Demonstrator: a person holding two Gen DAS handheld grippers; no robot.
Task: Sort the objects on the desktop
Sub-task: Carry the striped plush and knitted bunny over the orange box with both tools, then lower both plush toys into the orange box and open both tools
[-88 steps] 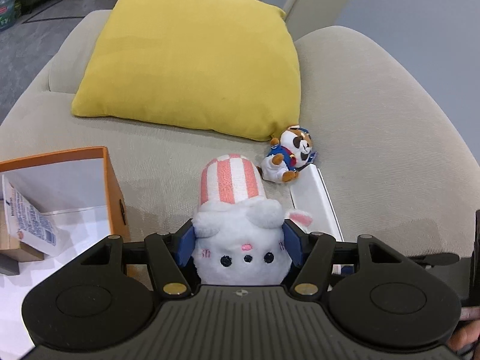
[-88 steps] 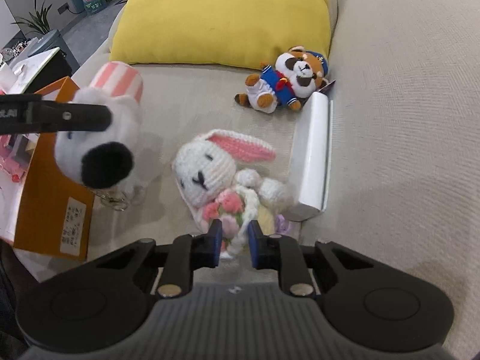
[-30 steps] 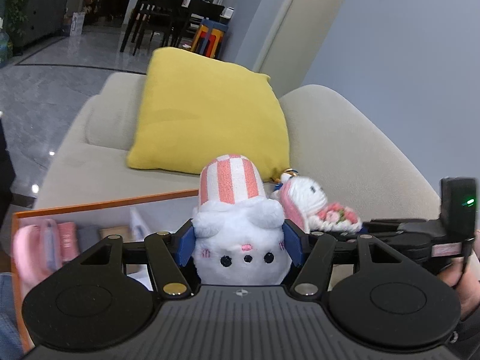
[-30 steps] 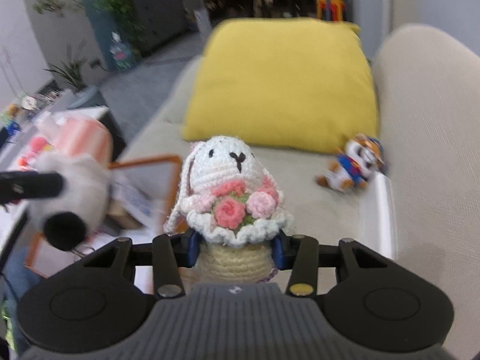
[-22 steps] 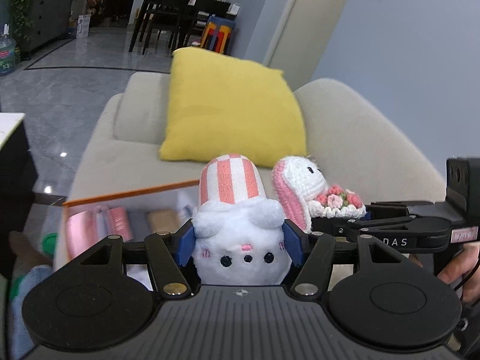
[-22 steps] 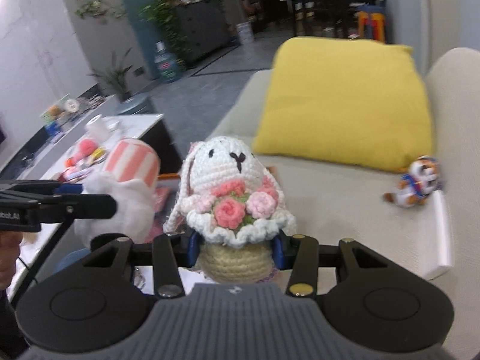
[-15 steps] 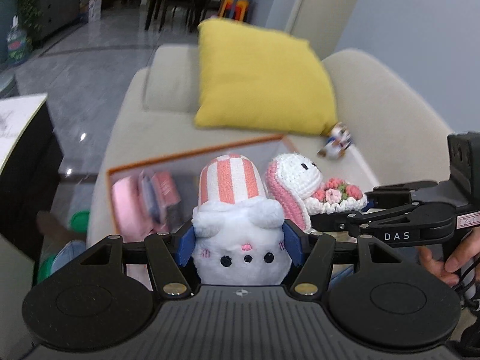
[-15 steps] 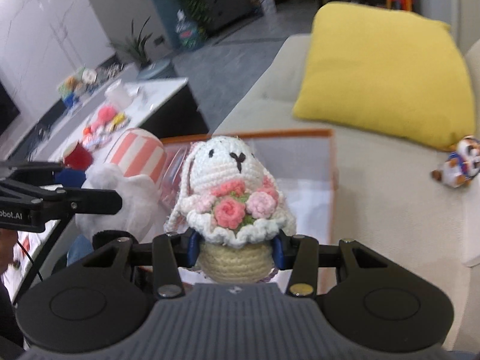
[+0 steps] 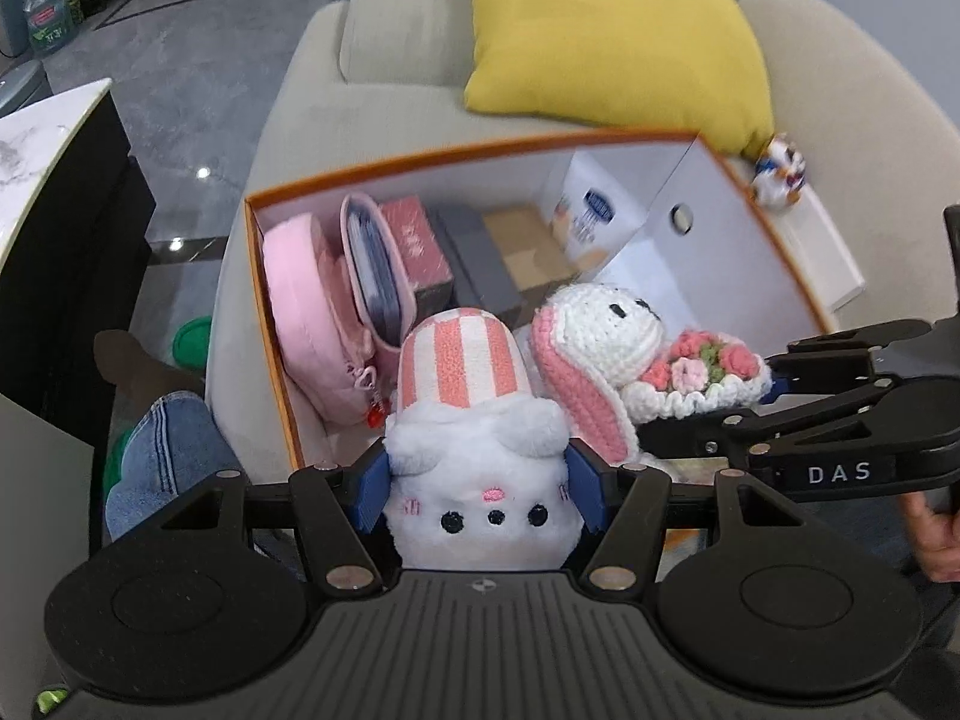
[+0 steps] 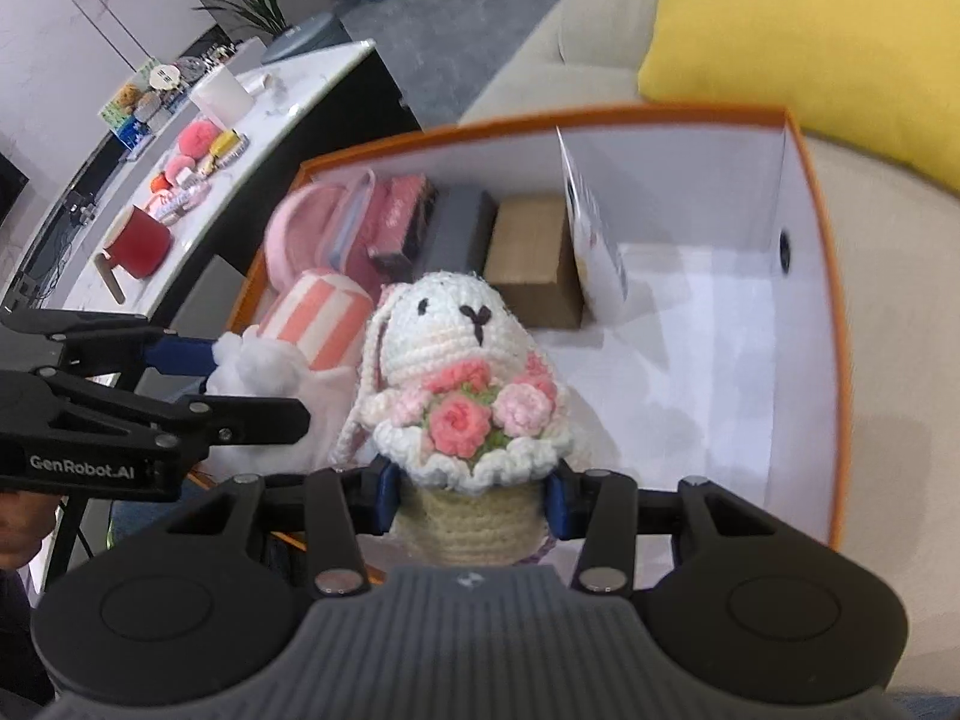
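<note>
Basically, biggest first: beige sofa [image 9: 312,60] with a yellow cushion [image 9: 606,30], then the orange box [image 9: 774,240] sitting on the seat, white inside, far end packed with a pink pouch [image 9: 306,312], small cartons and a white pack; near right floor of it looks bare. Left gripper [image 9: 477,489] is clamped on the striped-hat plush [image 9: 462,414], blue pads squeezing its white head. Right gripper [image 10: 471,495] is clamped on the crochet bunny [image 10: 453,354] at its knitted base. Both toys hang side by side over the near end of the box, just beside each other, maybe touching, can't tell. A small dog plush [image 9: 779,171] lies on the sofa beyond the box, not yet sorted. Risks, my guess: grippers bump each other because they sit so close; a toy let go over the near wall could tip outside; the bunny's loose ear could snag the other toy or a finger on release.
</note>
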